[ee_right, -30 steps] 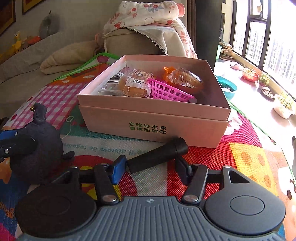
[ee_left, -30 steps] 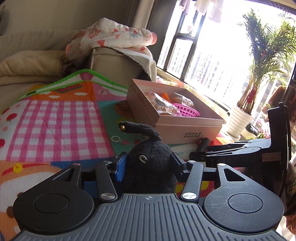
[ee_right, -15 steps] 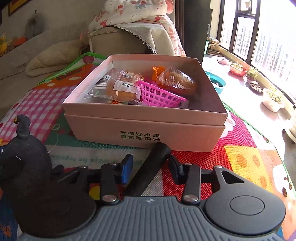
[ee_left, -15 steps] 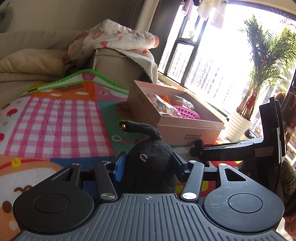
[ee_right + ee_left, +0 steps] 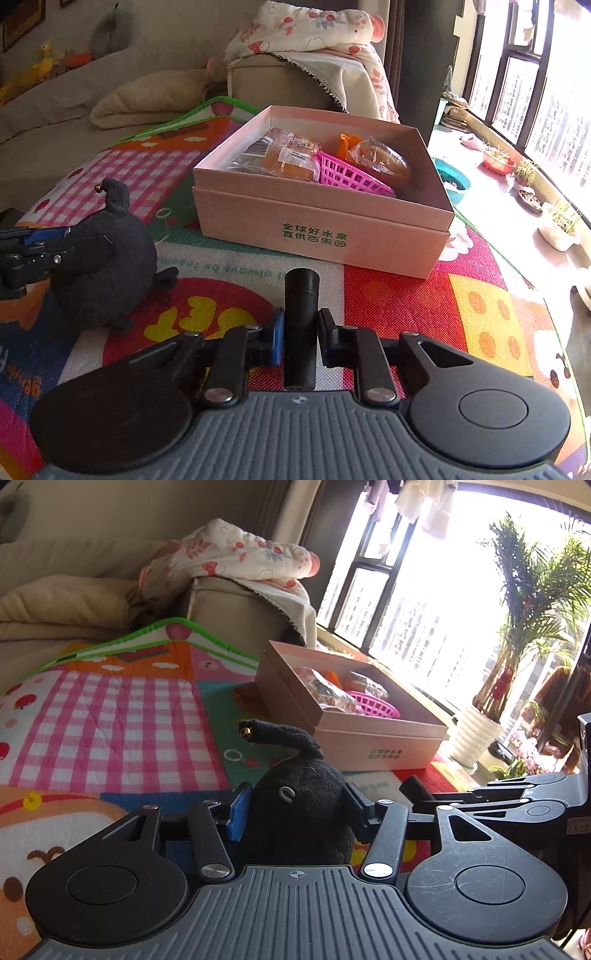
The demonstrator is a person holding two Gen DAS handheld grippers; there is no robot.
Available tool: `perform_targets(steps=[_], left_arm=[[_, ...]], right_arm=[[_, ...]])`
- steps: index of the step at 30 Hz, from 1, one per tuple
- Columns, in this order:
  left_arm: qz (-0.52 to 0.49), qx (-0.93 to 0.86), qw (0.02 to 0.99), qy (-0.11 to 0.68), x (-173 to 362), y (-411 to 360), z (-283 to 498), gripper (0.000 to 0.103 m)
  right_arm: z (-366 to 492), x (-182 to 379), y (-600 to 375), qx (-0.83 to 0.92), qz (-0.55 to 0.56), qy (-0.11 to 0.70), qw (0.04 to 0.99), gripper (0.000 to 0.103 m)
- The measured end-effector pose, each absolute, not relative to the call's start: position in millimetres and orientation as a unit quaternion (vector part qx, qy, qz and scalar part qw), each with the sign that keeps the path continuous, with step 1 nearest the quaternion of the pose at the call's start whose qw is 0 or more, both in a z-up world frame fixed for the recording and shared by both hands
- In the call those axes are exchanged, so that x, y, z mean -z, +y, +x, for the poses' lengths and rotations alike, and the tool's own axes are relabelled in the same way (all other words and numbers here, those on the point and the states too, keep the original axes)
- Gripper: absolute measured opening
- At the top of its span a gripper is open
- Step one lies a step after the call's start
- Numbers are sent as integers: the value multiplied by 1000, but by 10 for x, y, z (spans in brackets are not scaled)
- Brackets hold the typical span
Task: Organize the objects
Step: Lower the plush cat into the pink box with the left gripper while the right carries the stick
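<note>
My left gripper point(image 5: 295, 814) is shut on a black plush toy point(image 5: 299, 808) with a long neck and a small bell at its tip; the toy also shows in the right wrist view point(image 5: 107, 258), low over the play mat. My right gripper point(image 5: 300, 332) is shut on a black cylinder point(image 5: 301, 317) that points straight forward along the fingers. A pink cardboard box point(image 5: 321, 236) stands ahead of both grippers, also in the left wrist view point(image 5: 354, 738). It holds wrapped bread packets point(image 5: 277, 155) and a pink plastic basket point(image 5: 351, 177).
A colourful play mat point(image 5: 406, 295) covers the surface. A beige sofa point(image 5: 288, 77) with a floral blanket stands behind the box. Potted plants point(image 5: 517, 646) and small dishes line the window sill at the right. My right gripper's side shows in the left wrist view point(image 5: 517, 805).
The black cylinder has turned from lying crosswise to pointing straight forward, and the right gripper's jaws have closed on it. The left gripper still holds the plush toy, slightly lifted.
</note>
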State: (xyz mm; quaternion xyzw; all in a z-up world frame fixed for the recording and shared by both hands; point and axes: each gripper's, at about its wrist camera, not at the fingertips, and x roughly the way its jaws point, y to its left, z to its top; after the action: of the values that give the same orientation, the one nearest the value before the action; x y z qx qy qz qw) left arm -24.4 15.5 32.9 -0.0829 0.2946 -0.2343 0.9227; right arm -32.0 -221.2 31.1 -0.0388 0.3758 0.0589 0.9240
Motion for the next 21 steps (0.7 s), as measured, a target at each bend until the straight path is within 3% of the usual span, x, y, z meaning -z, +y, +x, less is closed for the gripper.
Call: perform_targets(steps=[7, 14, 18, 21], left_arm=[[-74, 247, 923, 285, -649, 42, -163, 53], [-62, 285, 933, 210, -1215, -514, 233, 53], [-115, 322, 916, 209, -1179, -850, 692, 53], [-122, 337, 897, 258, -941, -1177, 1097, 54]], right_arm=[[-658, -521, -2456, -68, -9, 341, 937, 18], [-750, -425, -2521, -68, 16, 328, 942, 18], [-780, -367, -2540, -72, 33, 326, 942, 18], [-799, -318, -2567, -70, 38, 324, 943, 18]])
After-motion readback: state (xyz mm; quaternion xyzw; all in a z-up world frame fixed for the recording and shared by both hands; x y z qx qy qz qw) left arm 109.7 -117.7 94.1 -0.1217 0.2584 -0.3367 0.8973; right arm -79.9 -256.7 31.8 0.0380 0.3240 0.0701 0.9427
